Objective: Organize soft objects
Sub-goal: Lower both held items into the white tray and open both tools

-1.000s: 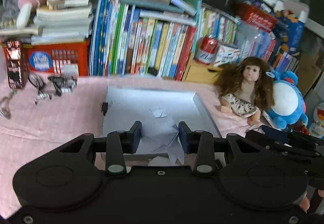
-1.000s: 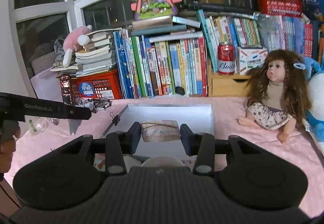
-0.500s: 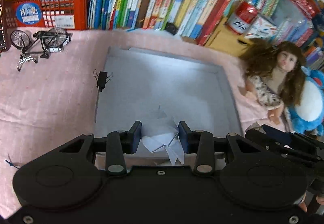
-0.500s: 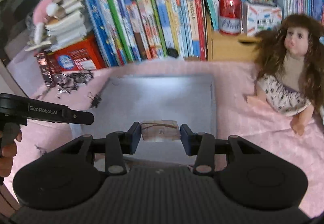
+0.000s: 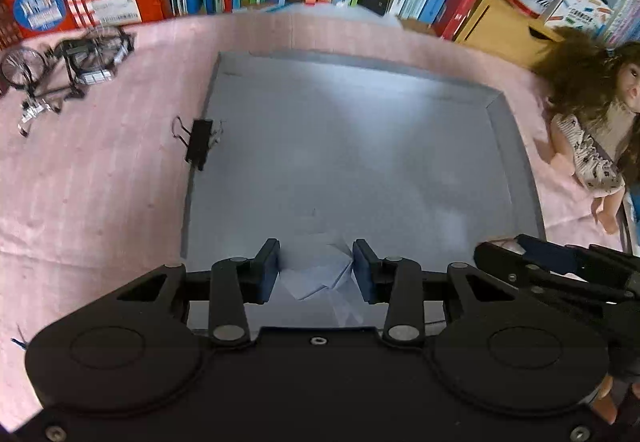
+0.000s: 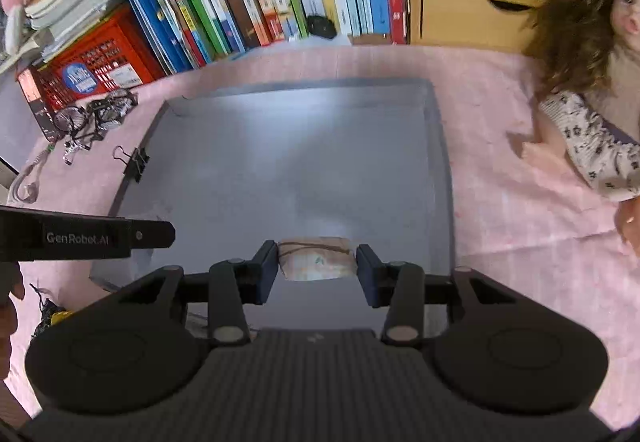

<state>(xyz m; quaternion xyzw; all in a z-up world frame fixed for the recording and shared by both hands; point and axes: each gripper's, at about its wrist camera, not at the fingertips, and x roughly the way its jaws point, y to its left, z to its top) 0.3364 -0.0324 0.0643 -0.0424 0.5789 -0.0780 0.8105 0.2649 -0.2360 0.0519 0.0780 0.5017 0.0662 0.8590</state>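
**Both tools carry soft items over the open box**

The left tool [image 5: 315, 269] is clenched on a folded white paper piece [image 5: 320, 270], low in its frame, above the near edge of the shallow grey box [image 5: 360, 146]. The right tool [image 6: 316, 267] grips a small tied cloth bundle [image 6: 316, 258] by its ends, also over the box's near part. Both point steeply down, presumably so each item drops inside. A binder clip [image 5: 199, 146] pinches the box's left wall, likely stiffening it.

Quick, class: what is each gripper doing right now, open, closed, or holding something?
Left gripper: closed on a folded white paper piece.
Right gripper: closed on a small tied pinkish bundle.
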